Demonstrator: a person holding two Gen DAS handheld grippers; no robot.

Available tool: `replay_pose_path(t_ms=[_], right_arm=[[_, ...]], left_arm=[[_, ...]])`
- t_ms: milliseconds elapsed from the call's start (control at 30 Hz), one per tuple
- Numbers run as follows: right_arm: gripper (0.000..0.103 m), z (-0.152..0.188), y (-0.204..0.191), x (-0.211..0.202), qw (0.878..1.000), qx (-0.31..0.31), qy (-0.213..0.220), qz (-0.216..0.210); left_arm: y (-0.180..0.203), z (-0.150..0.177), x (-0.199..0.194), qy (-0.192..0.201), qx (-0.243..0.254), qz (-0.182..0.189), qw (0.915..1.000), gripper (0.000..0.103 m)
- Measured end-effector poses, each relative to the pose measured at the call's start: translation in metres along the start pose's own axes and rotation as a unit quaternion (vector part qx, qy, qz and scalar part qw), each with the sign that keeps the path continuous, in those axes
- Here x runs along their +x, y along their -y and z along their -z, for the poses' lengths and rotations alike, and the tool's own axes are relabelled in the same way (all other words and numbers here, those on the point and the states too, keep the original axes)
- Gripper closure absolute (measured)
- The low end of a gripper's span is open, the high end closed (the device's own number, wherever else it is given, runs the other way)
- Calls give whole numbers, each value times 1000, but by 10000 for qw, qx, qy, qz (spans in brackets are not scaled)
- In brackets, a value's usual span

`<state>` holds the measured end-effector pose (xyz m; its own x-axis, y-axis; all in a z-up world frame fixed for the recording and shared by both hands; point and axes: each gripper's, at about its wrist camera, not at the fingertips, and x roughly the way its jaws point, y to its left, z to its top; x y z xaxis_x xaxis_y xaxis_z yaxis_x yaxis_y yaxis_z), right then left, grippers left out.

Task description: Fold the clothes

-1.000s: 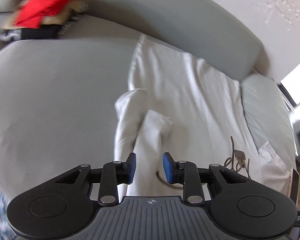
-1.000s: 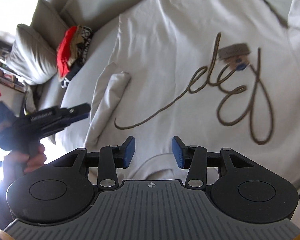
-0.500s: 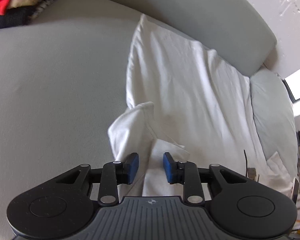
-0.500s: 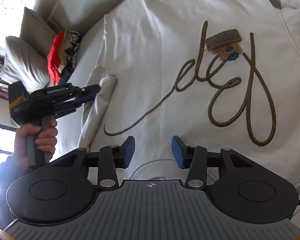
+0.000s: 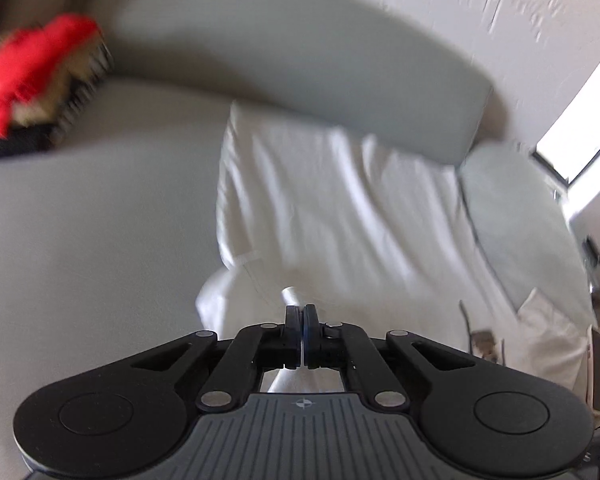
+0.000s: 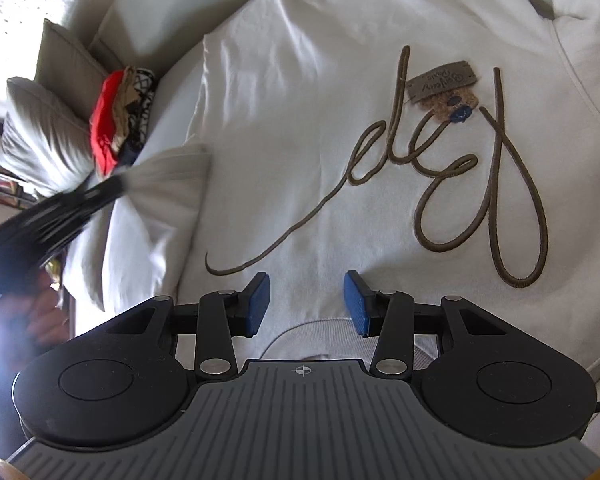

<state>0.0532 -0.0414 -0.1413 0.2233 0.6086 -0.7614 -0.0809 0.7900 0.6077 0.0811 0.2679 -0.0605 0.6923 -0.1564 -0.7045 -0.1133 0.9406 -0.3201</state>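
Note:
A white sweatshirt [image 6: 300,92] with brown script stitching lies flat on a grey sofa; it also shows in the left wrist view [image 5: 340,208]. My left gripper [image 5: 302,316] is shut on the sweatshirt's sleeve cuff [image 5: 290,294], and in the right wrist view it [image 6: 112,190] lifts the sleeve [image 6: 168,178] off the seat at the sweatshirt's left side. My right gripper [image 6: 306,304] is open and empty, hovering just above the collar [image 6: 312,340].
A pile of red, tan and patterned clothes [image 6: 120,120] sits against the sofa back at the far left, blurred in the left wrist view [image 5: 32,80]. A grey cushion [image 6: 40,140] lies beside it. The sofa backrest [image 5: 300,72] runs behind the sweatshirt.
My left gripper has closed on the sleeve cuff and pulled it up, with motion blur. My right gripper has stayed open over the collar.

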Motion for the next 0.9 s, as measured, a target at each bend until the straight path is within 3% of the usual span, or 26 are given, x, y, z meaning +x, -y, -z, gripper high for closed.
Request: replay_pose_path(t_ms=[100,200,333,400,467,567,600,667,700,800,900], right_arm=[[56,4,-2,-7,10000,15,77,27],[55,7,-1,-13,9999,56,91,60],[52,13,0,-18,9998,152,110,118],[50,16,0,-25,9997,187,164,74],[50,18,1,-35,9995,199,246,3],[47,23,6,-57,9988,189,454,-24],[47,25,9,-63,9984,215,513,-19],[47,28,19,-72,9979,342,550,-72],[47,30,24,-74,9976,423,542,-106],[47,36,33,-74,9971,572,496,-113],[47,39,34,-71,9974,565,439,-64]], left_arm=[[-21,21,-45,745,-624,-467,9942,103],[-46,45,-86,1392,-1293,-1067,9760,103],[-104,82,-89,1170,-2683,-1661,9417,103],[-121,94,-79,956,-2917,-1733,9358,103],[-130,100,-69,794,-2931,-1716,9372,103],[-132,101,-73,917,-3076,-1646,9327,99],[-127,100,-77,952,-3012,-1690,9336,94],[-115,97,-83,898,-2896,-1794,9359,69],[-107,95,-85,806,-2847,-1852,9371,66],[-89,104,-82,192,-2787,-1492,9485,65],[-89,115,-70,-51,-3018,-1107,9469,72]])
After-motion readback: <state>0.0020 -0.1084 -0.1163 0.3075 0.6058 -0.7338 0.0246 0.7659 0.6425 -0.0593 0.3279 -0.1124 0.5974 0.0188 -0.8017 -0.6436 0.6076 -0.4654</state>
